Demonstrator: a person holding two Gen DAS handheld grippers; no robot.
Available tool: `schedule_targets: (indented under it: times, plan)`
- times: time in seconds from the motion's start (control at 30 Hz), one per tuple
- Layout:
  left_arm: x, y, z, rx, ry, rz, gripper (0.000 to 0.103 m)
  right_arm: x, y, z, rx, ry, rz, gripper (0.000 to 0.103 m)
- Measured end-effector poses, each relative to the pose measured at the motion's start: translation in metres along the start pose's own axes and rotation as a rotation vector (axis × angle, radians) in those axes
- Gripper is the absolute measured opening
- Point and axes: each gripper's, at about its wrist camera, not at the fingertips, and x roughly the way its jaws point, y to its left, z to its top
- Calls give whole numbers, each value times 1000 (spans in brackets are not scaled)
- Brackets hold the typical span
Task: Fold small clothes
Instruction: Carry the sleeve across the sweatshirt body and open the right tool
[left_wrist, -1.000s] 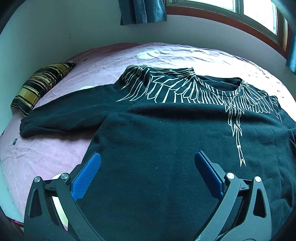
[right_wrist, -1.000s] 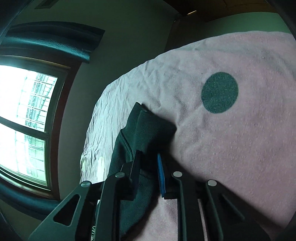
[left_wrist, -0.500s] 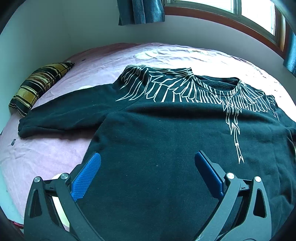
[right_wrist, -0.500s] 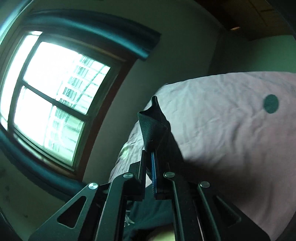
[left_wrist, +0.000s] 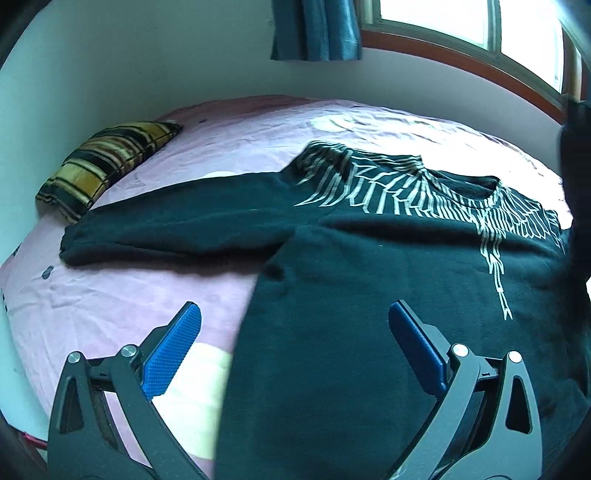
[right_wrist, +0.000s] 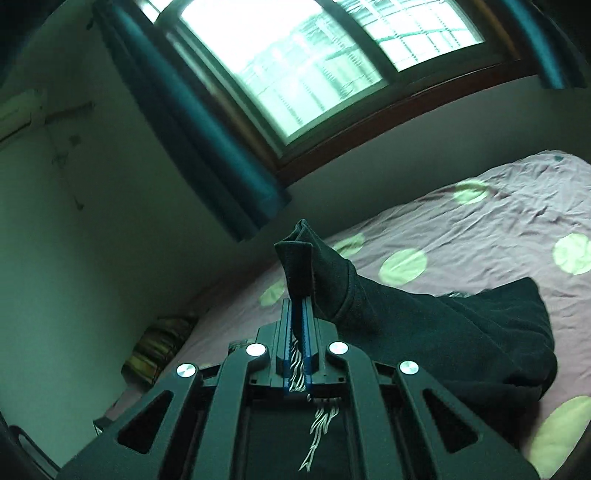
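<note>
sweatshirt (left_wrist: 369, 288) lies flat on the bed (left_wrist: 122, 295) under the left gripper (left_wrist: 293, 332), whose fingers gape empty; right gripper (right_wrist: 298, 321) is clamped on its sleeve cuff (right_wrist: 299, 266) poking past the fingertips; best carry it across level, laying it without bunching.

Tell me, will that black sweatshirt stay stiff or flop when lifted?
Probably floppy: the sleeve pinched in the right claw droops and creases behind it. The thick-looking sweatshirt likely sags heavily. It clings to the bed, so unlikely to slide.

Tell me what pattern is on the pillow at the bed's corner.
The pillow has yellow-and-black stripes, clearest in the left wrist view.
</note>
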Motion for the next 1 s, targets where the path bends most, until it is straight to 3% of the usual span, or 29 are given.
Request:
schedule_targets:
  times: [0.2, 0.37, 0.63, 0.8, 0.93, 1.0]
  plan:
    - [-2, 17, -2, -23, -1, 2, 101, 89, 30, -83, -81, 248, -7, 5]
    - [2, 18, -2, -33, 9, -11, 101, 129, 33, -133, -92, 398, -31, 5]
    - [8, 10, -5, -18, 24, -15, 101, 151, 36, -167, -162, 511, -61, 5]
    - [13, 4, -8, -11, 41, -20, 101, 162, 36, -179, -163, 585, -40, 16]
    - [15, 0, -10, -5, 50, -21, 101, 166, 49, -191, -167, 700, 92, 25]
    - [16, 0, -11, -3, 55, -23, 101, 157, 55, -190, -184, 695, 118, 26]
